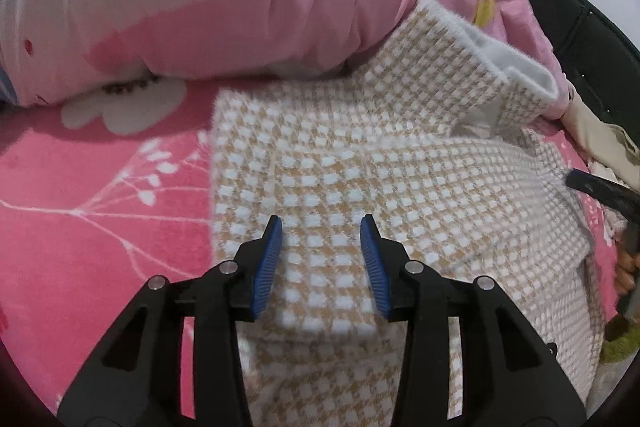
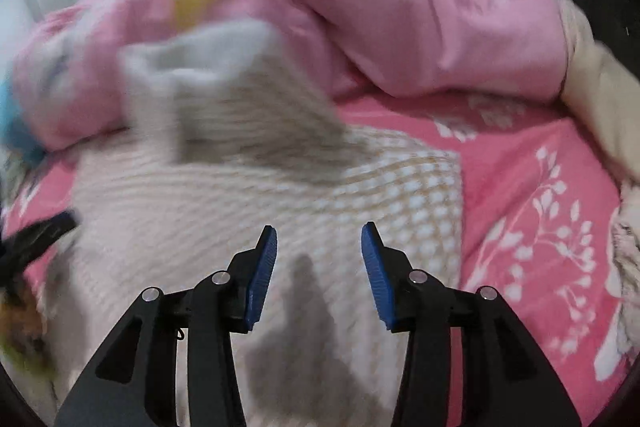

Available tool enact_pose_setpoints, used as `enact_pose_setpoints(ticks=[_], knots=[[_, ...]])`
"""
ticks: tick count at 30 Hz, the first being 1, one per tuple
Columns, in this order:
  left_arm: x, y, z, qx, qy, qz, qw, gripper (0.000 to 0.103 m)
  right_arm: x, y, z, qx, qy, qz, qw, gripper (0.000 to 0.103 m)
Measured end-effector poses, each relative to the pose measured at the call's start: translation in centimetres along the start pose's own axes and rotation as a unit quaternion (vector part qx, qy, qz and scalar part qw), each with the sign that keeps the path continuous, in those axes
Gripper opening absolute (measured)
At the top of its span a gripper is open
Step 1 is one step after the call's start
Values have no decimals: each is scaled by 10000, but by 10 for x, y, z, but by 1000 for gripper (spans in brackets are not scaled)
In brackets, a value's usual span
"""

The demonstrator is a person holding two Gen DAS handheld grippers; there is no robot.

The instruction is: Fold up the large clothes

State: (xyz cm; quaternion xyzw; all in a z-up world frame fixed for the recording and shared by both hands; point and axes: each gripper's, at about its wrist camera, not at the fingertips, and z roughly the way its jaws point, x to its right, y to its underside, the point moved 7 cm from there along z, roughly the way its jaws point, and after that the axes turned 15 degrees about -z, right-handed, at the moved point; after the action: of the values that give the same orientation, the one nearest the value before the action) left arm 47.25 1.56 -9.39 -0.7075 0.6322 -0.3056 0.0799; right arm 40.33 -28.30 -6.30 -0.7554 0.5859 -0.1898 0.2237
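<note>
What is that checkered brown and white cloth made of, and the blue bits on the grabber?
The checkered garment looks like a soft, fuzzy knit or fleece: its white edge is furry and it folds limply. The exact fibre cannot be told. The blue pads on the left gripper look like ribbed rubber or soft plastic, matte, with fine ridges across them.

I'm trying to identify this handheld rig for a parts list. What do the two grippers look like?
Both look alike. The left gripper and the right gripper each have black plastic linkage arms with triangular cut-outs, joined by round silver pins. Each finger ends in a blue ribbed pad tapering to a point. No cables, markings or sleeves show.
</note>
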Motion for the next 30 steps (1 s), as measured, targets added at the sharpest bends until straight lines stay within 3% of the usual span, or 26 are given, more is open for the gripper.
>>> enact_pose_setpoints(ticks=[2, 4, 6, 9, 11, 13, 18, 21, 27, 30], knots=[[0, 3, -3, -8, -7, -16, 10000, 47, -16, 15, -5, -55, 131, -260, 9996, 55], [-9, 13, 10, -241, -472, -120, 9985, 51, -25, 40, 23, -649, 419, -565, 9954, 57], [-11, 18, 13, -285, -509, -277, 9979, 52, -25, 47, 28, -599, 560, -679, 9943, 60], [-17, 20, -8, -43, -684, -538, 9962, 53, -28, 44, -8, -556, 662, -316, 9958, 60], [-19, 30, -33, 140, -767, -651, 9948, 61, -44, 52, -45, -276, 598, -357, 9972, 60], [-19, 44, -59, 302, -789, -634, 9944, 65, -56, 65, -73, -138, 590, -460, 9971, 68], [-12, 112, -125, 597, -935, -287, 9934, 81, -101, 134, -120, -269, 480, -654, 9963, 80], [-15, 162, -150, 628, -1022, -105, 9927, 83, -115, 181, -138, -380, 405, -479, 9973, 84], [-8, 240, -146, 240, -1161, 96, 9929, 86, -140, 231, -121, -626, 348, -168, 9973, 89], [-7, 256, -134, 242, -1283, 142, 9913, 86, -141, 245, -102, -819, 470, -150, 9954, 90]])
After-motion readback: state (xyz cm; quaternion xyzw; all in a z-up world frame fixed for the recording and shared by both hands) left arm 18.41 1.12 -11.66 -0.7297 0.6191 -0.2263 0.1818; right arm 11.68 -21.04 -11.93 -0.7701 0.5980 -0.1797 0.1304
